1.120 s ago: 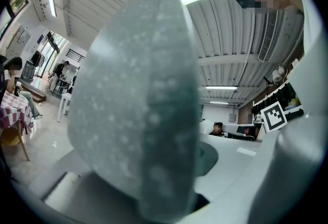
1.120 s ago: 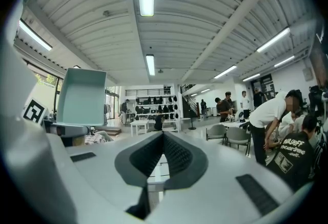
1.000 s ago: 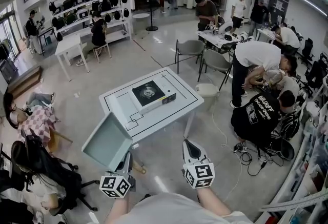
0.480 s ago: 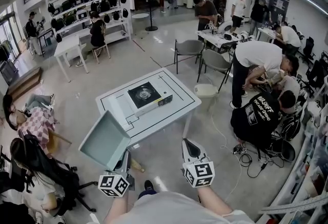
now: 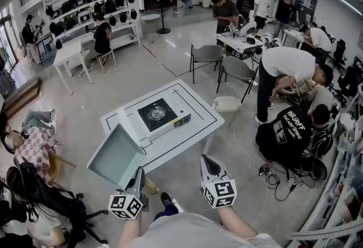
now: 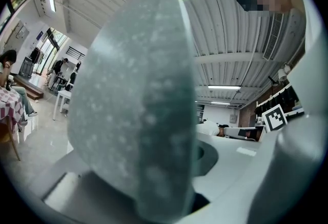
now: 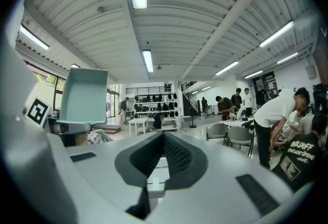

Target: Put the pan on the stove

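The white table (image 5: 195, 119) with the portable gas stove (image 5: 157, 115) on it now sits lower and nearer in the head view than it did one second ago, so the person seems to be walking toward it. In my judgement this is the carrying part of the task, with the setting down yet to come. The stove stands near the middle of the table, and the table is well apart from both grippers, so the distance must close more before a placement is possible. The square pale green pan (image 5: 116, 155) is in the air, in front of the person and to the left, tilted, not on the stove. Its hollow side shows in the head view and in the right gripper view (image 7: 84, 96), and nothing lies in it. The left gripper (image 5: 138, 177) holds it as before, its jaws clamped on the pan's edge, which fills the left gripper view (image 6: 138, 115). The right gripper (image 5: 207, 165) has its jaws pressed together with nothing between them.
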`<action>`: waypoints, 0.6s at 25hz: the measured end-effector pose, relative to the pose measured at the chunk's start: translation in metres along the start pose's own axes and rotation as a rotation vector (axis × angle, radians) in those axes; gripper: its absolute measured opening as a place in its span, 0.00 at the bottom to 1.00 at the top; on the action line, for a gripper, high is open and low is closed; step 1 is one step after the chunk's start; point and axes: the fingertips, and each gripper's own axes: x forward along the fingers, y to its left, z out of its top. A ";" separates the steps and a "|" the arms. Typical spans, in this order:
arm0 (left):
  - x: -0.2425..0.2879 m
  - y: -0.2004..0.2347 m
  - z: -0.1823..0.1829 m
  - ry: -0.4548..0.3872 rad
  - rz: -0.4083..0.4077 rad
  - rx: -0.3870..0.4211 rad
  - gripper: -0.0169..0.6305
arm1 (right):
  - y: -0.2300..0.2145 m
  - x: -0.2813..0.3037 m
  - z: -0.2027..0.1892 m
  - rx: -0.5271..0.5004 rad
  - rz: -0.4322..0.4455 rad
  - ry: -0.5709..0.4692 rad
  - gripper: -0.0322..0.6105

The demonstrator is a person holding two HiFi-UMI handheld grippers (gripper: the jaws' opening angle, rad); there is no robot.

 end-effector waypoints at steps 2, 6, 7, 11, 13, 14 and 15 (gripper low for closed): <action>0.022 0.015 0.004 0.000 -0.011 0.001 0.22 | -0.005 0.026 0.002 -0.002 -0.007 0.003 0.06; 0.074 0.051 0.016 -0.001 -0.034 0.021 0.22 | -0.013 0.085 0.009 -0.002 -0.023 0.000 0.06; 0.087 0.060 0.019 0.000 -0.040 0.022 0.22 | -0.015 0.100 0.010 0.000 -0.027 -0.001 0.06; 0.138 0.089 0.031 -0.003 -0.073 0.008 0.22 | -0.024 0.153 0.017 -0.008 -0.041 -0.005 0.06; 0.160 0.103 0.036 -0.002 -0.076 0.012 0.22 | -0.029 0.175 0.019 -0.002 -0.045 -0.006 0.06; 0.169 0.109 0.038 0.002 -0.075 0.015 0.22 | -0.032 0.184 0.019 0.002 -0.046 -0.005 0.06; 0.178 0.114 0.038 0.007 -0.073 0.014 0.22 | -0.034 0.192 0.019 0.003 -0.045 -0.001 0.06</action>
